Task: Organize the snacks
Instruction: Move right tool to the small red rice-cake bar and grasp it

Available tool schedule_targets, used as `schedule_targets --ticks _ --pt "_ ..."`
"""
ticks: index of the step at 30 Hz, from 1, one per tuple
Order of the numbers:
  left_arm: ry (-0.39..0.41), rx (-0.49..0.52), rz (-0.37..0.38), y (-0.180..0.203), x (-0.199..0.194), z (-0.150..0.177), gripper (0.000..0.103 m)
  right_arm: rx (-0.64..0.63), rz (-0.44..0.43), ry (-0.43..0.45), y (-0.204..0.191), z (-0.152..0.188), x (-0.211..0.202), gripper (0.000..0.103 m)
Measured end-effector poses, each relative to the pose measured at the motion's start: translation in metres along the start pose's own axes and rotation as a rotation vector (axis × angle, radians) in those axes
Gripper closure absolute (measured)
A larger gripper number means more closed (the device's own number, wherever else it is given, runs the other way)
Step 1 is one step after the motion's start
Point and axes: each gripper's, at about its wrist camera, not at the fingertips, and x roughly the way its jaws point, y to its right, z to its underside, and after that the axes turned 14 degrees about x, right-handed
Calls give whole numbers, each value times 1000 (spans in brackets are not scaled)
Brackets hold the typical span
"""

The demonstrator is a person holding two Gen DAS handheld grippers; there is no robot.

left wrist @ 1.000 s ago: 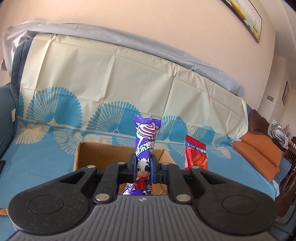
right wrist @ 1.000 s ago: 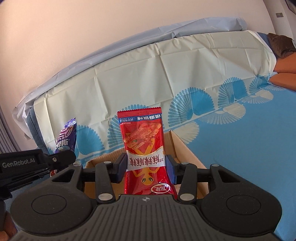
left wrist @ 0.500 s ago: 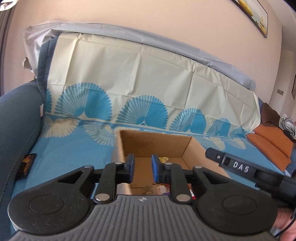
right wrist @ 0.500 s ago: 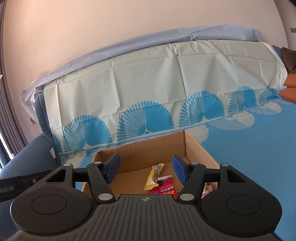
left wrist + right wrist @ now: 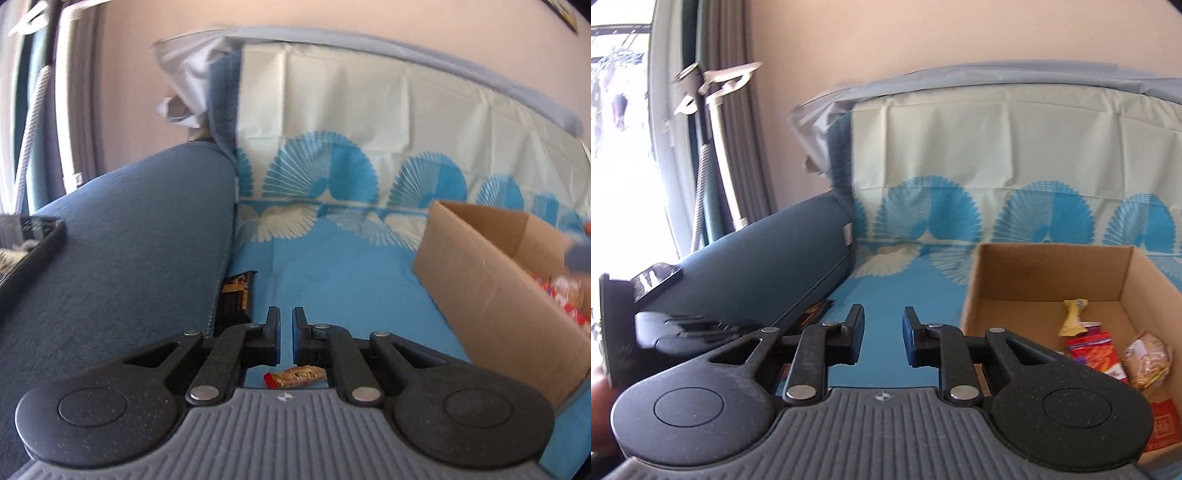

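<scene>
My left gripper (image 5: 286, 332) is shut with nothing in it, low over the blue sofa cover. A dark snack packet (image 5: 236, 299) lies wedged against the armrest just ahead and to the left of it. A red and gold snack (image 5: 295, 378) lies under its fingers. The cardboard box (image 5: 480, 288) stands to the right. My right gripper (image 5: 882, 332) has its jaws closing on nothing, left of the box (image 5: 1045, 266). Inside the box lie a yellow bar (image 5: 1073, 317), a red packet (image 5: 1093, 350) and a clear pack (image 5: 1148, 362).
The dark blue armrest (image 5: 129, 258) rises on the left with a phone (image 5: 26, 243) lying on top. The sofa back under the white and blue cover (image 5: 997, 166) closes off the far side. Curtains and a window (image 5: 620, 110) stand beyond the armrest.
Both grippers let go of their snacks, the purple packet and the red one, over the box. Both then swung left toward the armrest; the left sank and shut, and the right narrowed.
</scene>
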Motion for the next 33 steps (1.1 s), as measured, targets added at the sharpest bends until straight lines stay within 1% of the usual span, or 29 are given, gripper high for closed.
schedule_targets --ticks 2,4,7,9,10,11,12,13,15,17,19,20,22,24,26,27,28,29,30,32,33 --pt "5 -50 -19 -9 -2 1 97 -47 -35 -32 -21 12 6 79" --pt "17 -65 -18 -14 -6 1 96 -78 -52 -58 -37 22 13 79" --pt "42 -109 -27 -22 -11 2 96 -113 -57 -99 -52 32 30 79" --pt "58 -130 -38 -25 -15 3 96 -130 -49 -142 -59 38 48 77" --pt "66 -133 -45 -25 -16 3 96 -136 -43 -175 -62 40 60 73" --pt "74 -133 -53 -24 -16 1 95 -142 -43 -201 -66 42 73 65" --pt "80 -133 -59 -24 -17 1 95 -151 -45 -219 -69 44 84 61" --pt "84 -134 -64 -25 -18 0 93 -165 -42 -233 -74 46 96 54" --pt "97 -143 -72 -25 -20 1 92 -220 -51 -276 -82 50 123 50" --pt "107 -147 -76 -27 -22 1 92 -292 -55 -327 -90 58 152 41" --pt "112 -148 -78 -27 -23 1 92 -351 -39 -376 -95 66 176 36" --pt "112 -147 -78 -27 -23 1 92 -373 -36 -397 -95 69 187 36" --pt "116 -148 -77 -27 -23 1 92 -429 -36 -403 -97 73 200 36" --pt "122 -150 -78 -27 -23 1 92 -471 -58 -439 -99 77 209 36" --pt "126 -149 -79 -28 -23 2 92 -480 -98 -487 -99 78 216 39" --pt "127 -148 -79 -28 -23 2 92 -474 -109 -493 -97 78 217 39" --pt "129 -146 -80 -27 -23 2 92 -451 -118 -504 -95 77 217 44" --pt "130 -146 -81 -27 -22 2 92 -412 -139 -519 -92 75 216 59" --pt "131 -146 -83 -26 -23 2 92 -381 -158 -527 -90 74 214 65" --pt "135 -148 -84 -27 -23 2 92 -372 -159 -515 -86 75 206 90" --pt "136 -150 -83 -27 -23 2 92 -367 -157 -516 -84 75 202 95"
